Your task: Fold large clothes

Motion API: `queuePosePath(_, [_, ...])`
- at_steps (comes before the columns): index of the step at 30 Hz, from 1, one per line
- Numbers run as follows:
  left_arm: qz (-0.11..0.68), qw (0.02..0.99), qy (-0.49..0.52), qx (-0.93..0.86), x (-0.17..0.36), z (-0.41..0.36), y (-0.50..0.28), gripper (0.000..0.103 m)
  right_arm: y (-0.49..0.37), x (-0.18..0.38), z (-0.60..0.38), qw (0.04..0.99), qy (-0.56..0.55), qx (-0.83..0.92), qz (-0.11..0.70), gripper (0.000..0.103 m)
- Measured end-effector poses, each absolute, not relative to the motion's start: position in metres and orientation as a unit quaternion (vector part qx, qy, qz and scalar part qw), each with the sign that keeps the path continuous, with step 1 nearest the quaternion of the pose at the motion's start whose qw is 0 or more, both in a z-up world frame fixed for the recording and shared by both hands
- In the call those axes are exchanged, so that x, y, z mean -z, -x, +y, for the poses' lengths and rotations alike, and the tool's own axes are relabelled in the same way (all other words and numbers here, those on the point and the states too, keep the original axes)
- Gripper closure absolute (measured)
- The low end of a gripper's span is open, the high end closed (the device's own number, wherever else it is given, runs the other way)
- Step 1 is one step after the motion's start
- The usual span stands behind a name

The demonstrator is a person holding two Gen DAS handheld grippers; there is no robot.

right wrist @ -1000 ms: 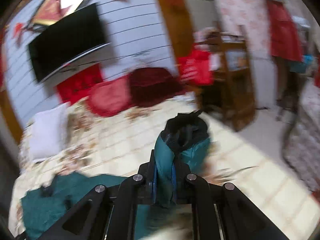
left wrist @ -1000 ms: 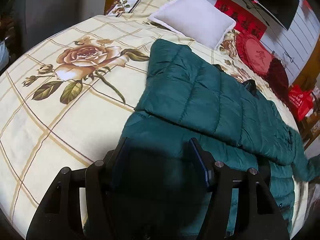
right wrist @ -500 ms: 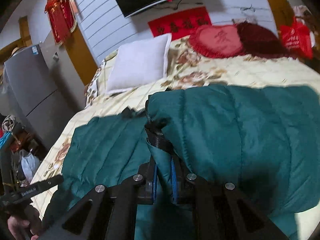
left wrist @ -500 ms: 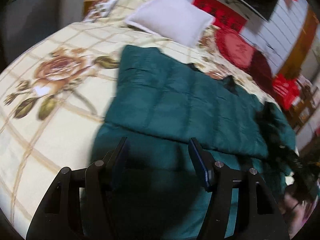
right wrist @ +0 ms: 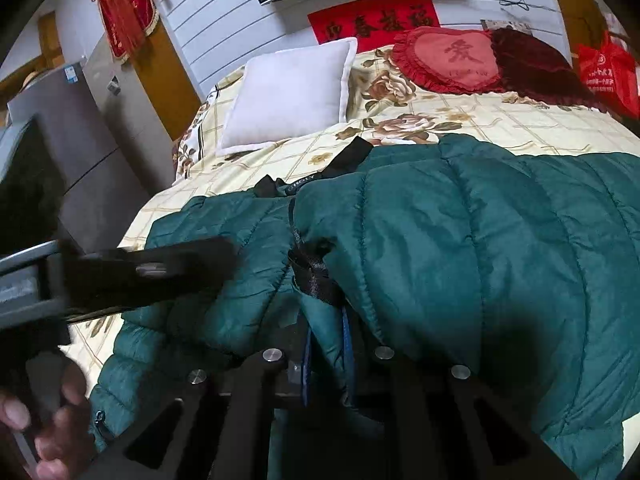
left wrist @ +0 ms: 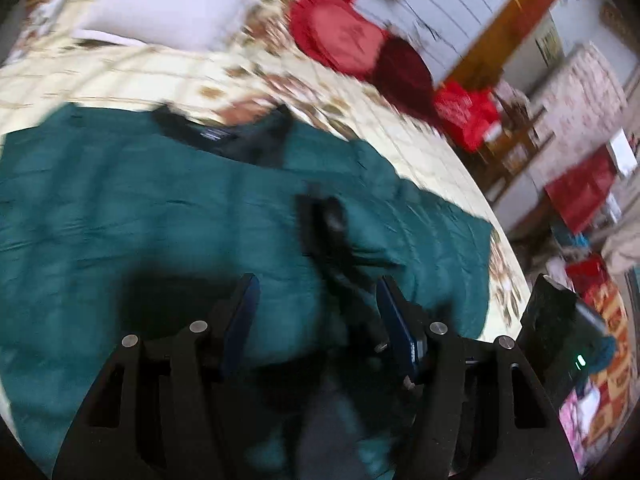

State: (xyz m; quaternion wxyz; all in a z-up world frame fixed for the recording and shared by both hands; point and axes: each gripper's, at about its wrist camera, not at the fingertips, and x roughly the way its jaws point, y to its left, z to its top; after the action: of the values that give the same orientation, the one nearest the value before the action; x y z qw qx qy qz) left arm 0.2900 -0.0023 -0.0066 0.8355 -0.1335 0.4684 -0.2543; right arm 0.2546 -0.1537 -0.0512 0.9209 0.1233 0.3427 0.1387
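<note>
A dark green quilted down jacket [left wrist: 132, 216] lies spread on the bed, its black collar [left wrist: 224, 136] toward the pillows. It also shows in the right wrist view [right wrist: 460, 240]. My left gripper [left wrist: 316, 312] is open and empty, hovering over the jacket's near part. My right gripper [right wrist: 326, 344] is shut on a black-trimmed cuff of the jacket's sleeve [right wrist: 316, 276] and holds that sleeve folded over the jacket's body. The left gripper [right wrist: 152, 268] crosses the right wrist view at the left, blurred.
The bed has a cream floral sheet [right wrist: 480, 120]. A white pillow [right wrist: 292, 92], a red heart cushion [right wrist: 452, 60] and a dark red cushion [right wrist: 532, 64] lie at the head. A grey fridge [right wrist: 80, 128] stands left. Red bags and wooden furniture [left wrist: 480, 120] stand right of the bed.
My right gripper carried the sleeve across and laid it over the jacket's body. My left gripper swung right over the jacket, staying open.
</note>
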Motion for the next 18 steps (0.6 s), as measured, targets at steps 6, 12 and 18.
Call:
queuePosePath(6, [0.495,0.812,0.139,0.277,0.016,-0.031,-0.300,0.042,-0.243,0.041,-0.154,0.924,-0.102,-0.158,0.332,0.082])
queuePosePath(12, [0.506,0.805,0.154,0.270,0.021,-0.034,-0.308,0.042,-0.239,0.041,-0.165,0.918,-0.124,-0.174,0.332,0.063])
queuePosePath(18, [0.502,0.812,0.145,0.260,0.023,-0.038,-0.305,0.042,-0.219,0.024,-0.180,0.927,-0.110,-0.169,0.315,0.040])
